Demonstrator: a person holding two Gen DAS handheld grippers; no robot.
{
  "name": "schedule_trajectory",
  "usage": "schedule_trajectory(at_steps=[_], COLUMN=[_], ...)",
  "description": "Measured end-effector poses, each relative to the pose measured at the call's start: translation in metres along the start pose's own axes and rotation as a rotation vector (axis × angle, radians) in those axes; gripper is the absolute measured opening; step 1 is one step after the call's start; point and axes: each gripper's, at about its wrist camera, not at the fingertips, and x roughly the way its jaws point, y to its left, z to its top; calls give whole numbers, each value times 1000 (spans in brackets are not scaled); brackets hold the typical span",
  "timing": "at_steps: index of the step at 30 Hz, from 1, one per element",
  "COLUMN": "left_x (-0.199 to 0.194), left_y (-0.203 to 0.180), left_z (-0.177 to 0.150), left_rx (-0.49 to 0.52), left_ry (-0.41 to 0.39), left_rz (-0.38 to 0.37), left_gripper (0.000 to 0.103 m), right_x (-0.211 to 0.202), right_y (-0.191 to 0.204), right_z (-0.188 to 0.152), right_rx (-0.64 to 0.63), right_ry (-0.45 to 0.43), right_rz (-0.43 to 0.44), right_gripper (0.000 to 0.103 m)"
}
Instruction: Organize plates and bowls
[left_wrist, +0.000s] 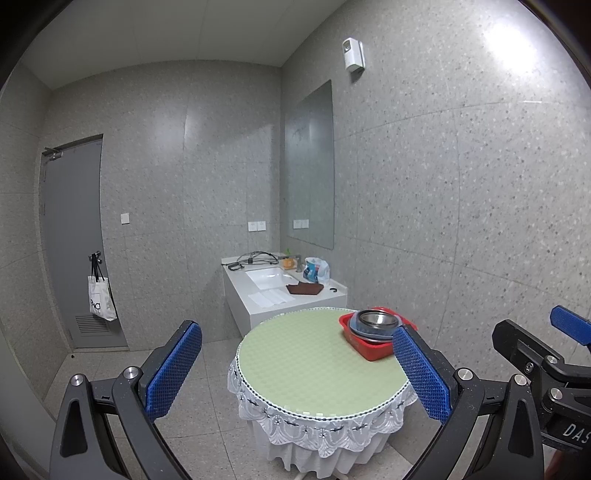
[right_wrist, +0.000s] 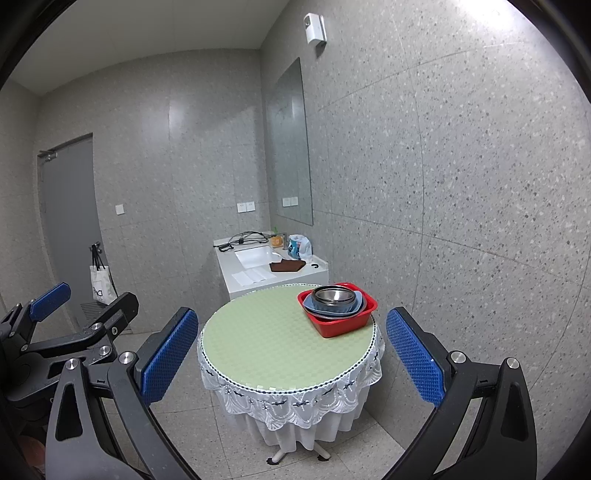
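A red plastic basin (right_wrist: 343, 325) stands at the far right of a round table with a pale green top (right_wrist: 266, 343). A blue plate (right_wrist: 314, 303) and a steel bowl (right_wrist: 332, 295) are stacked inside it. The basin (left_wrist: 369, 349), the steel bowl (left_wrist: 376, 319) and the table (left_wrist: 306, 354) also show in the left wrist view. My left gripper (left_wrist: 297, 373) is open and empty, well short of the table. My right gripper (right_wrist: 291, 356) is open and empty, also short of the table. The left gripper shows at the left edge of the right wrist view (right_wrist: 85, 299).
A white sink counter (right_wrist: 317, 267) stands behind the table against the speckled wall, with a brown cloth (right_wrist: 286, 266), cables and a plastic bag on it. A grey door (left_wrist: 74, 240) with a hanging tote bag (left_wrist: 100, 297) is at the left. Tiled floor surrounds the table.
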Motion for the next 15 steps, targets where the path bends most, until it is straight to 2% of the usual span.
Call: schedule_trajectory(at_steps=[15], left_x=[11], left_y=[12], left_z=[1], left_rx=[-7], left_ry=[4], left_rz=[-6], left_gripper=[102], right_x=[12], right_y=[10], right_z=[0], right_rx=[-7], right_ry=[10], right_rz=[-10], right_gripper=[103])
